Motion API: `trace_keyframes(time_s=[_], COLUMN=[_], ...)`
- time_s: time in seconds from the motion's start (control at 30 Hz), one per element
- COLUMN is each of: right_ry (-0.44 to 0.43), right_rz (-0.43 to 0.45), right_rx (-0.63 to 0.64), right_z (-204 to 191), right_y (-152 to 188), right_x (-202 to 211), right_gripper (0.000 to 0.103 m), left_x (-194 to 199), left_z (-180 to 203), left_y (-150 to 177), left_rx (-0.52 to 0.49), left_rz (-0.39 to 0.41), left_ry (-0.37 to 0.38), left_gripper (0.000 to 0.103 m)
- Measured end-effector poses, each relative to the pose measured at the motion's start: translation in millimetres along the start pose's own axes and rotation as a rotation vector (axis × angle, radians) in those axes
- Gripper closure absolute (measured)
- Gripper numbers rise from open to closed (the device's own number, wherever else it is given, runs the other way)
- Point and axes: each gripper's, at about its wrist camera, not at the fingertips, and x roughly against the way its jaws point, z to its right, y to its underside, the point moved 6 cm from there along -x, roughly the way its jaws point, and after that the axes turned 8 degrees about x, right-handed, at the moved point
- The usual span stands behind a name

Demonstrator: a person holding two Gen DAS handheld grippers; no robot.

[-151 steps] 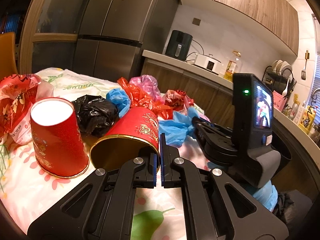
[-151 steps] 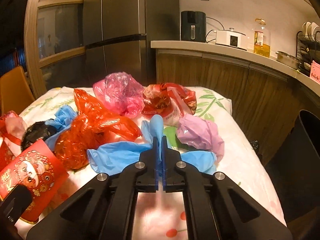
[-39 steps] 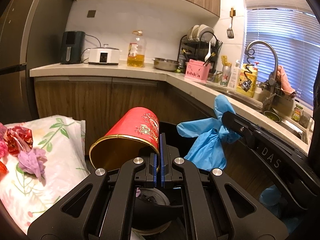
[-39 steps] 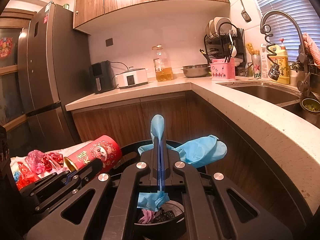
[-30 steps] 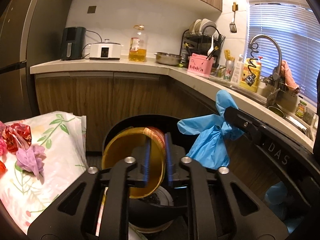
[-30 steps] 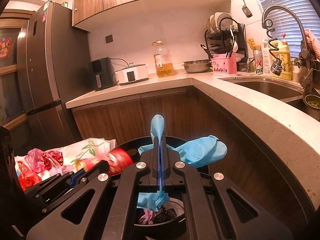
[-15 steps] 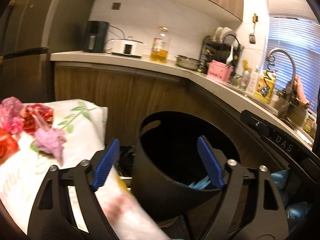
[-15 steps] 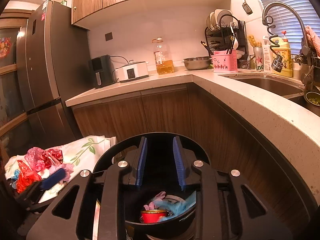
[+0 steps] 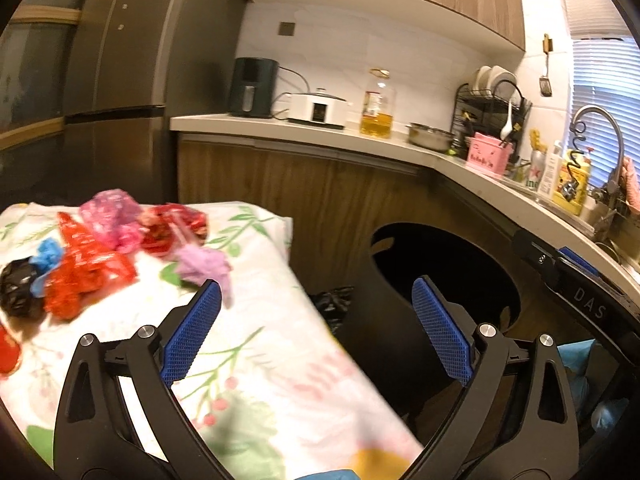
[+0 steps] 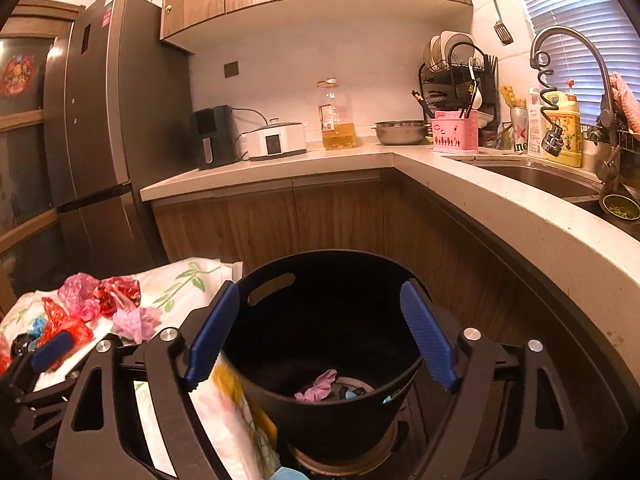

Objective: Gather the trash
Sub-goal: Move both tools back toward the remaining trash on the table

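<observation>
Drop done: red paper cup and blue glove, gripped a second ago, gone from both claws. Left claw and right claw opening wide, nothing between. Round black plastic bin holds scraps. Crumpled coloured bags remain far left on floral-cloth desk; next pickup there.

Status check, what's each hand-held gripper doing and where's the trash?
Left hand-held gripper and right hand-held gripper opening, nothing between jaws. Bin holds scraps; bags remain on table. Nothing in the way.
</observation>
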Motion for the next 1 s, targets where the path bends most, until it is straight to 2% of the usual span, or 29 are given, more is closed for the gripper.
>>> trace_keyframes(time_s=[0.47, 1.0], right_ry=[-0.056, -0.191], right_rz=[-0.019, -0.046], right_rx=[0.030, 0.097], right_z=[-47, -125], right_y=[14, 29], right_x=[26, 34], right_gripper=[0.022, 0.022], left_x=[56, 104], left_z=[-53, -128], left_y=[3, 10], left_rx=[0.059, 0.130], left_rz=[0.067, 0.116], left_ry=[-0.108, -0.260], left_gripper=[0.008, 0.008])
